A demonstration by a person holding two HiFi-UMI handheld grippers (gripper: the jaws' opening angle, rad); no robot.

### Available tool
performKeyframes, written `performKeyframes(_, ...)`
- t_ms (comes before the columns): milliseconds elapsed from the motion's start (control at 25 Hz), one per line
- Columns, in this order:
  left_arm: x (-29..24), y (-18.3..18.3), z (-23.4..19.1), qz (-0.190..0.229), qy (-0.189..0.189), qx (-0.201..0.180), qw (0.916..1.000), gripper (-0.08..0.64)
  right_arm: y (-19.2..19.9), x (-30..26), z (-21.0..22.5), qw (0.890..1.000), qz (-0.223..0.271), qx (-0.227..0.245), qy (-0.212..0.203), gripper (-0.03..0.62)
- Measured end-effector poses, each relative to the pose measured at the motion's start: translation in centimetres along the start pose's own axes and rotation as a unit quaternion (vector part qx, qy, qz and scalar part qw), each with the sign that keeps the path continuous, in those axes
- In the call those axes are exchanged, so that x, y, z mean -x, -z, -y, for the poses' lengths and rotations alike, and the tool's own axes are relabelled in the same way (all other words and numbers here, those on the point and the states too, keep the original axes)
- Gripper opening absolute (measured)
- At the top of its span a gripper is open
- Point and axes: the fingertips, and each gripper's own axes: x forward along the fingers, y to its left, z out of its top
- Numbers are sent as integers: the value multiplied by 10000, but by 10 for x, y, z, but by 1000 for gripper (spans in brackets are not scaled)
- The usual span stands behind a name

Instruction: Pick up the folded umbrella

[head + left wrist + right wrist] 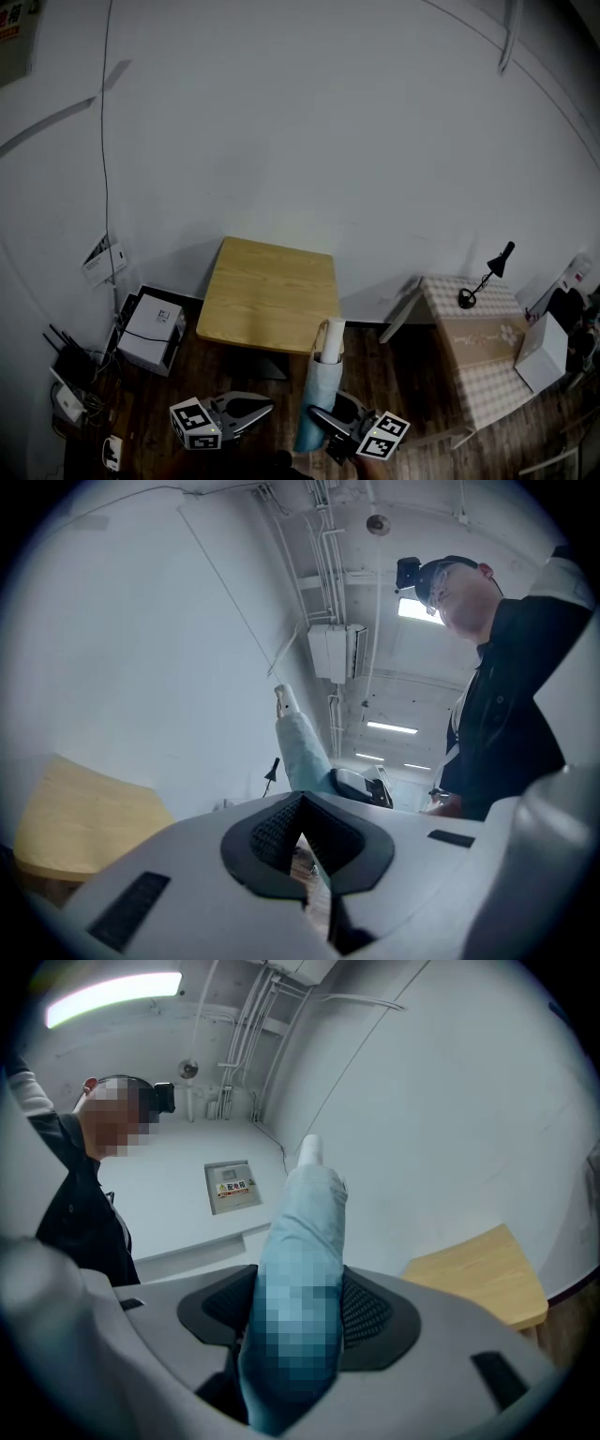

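Note:
The folded umbrella (317,392) is light blue with a white handle end and stands nearly upright in front of the wooden table (267,291). My right gripper (325,419) is shut on its lower part. In the right gripper view the umbrella (305,1232) fills the gap between the black pads (375,1309) and rises past them. My left gripper (265,407) hangs just left of the umbrella, apart from it, jaws together and holding nothing. In the left gripper view the umbrella (302,747) leans up beyond the closed pads (272,832).
A low table with a checked cloth (473,352) carries a black desk lamp (487,274) at the right, with a white box (542,352) beside it. A white box (152,330) and a router (67,370) lie on the dark floor at the left. A person (506,714) stands behind the grippers.

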Motion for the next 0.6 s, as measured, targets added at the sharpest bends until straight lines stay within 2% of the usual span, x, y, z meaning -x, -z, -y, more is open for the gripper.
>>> performKeyframes(280,19,25,10,-61,134,185,9997,11,33,-2,-19,9997,-202,-14,119,282)
performKeyframes(600,2,6,18,-62,-96,-64,9999,11,4,8,-18,9994,100,141,-312,279)
